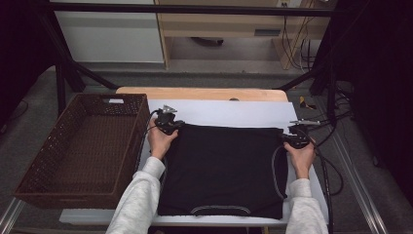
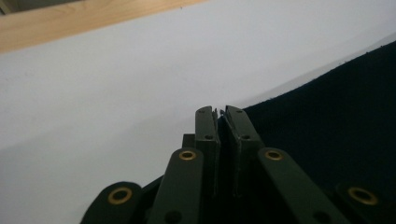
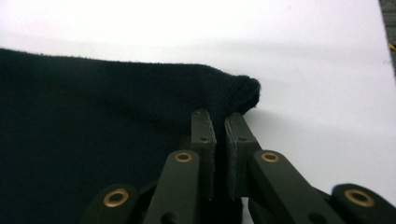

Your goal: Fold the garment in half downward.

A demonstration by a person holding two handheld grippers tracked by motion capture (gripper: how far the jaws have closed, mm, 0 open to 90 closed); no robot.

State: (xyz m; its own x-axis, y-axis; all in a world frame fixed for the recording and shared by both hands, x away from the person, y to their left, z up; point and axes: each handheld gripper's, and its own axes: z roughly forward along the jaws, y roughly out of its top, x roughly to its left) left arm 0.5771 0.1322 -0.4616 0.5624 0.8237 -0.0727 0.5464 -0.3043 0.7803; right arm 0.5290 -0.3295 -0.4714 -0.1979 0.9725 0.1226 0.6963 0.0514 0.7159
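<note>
The left gripper (image 1: 171, 125) is clamped on the far left corner of the black garment (image 1: 224, 168), and the right gripper (image 1: 295, 139) pinches the far right corner, where the cloth bunches into a small lump (image 3: 243, 93) just past its jaws. The garment lies folded flat on a white sheet (image 1: 234, 112) that covers the wooden table (image 1: 195, 92), with bare sheet beyond both grippers. A brown wicker basket (image 1: 34, 165) stands just left of the left hand (image 1: 159, 141).

Dim, soft overhead light leaves the high view's corners nearly black, while both gripper views glare white on paper (image 2: 116, 93), jaws blurred.
</note>
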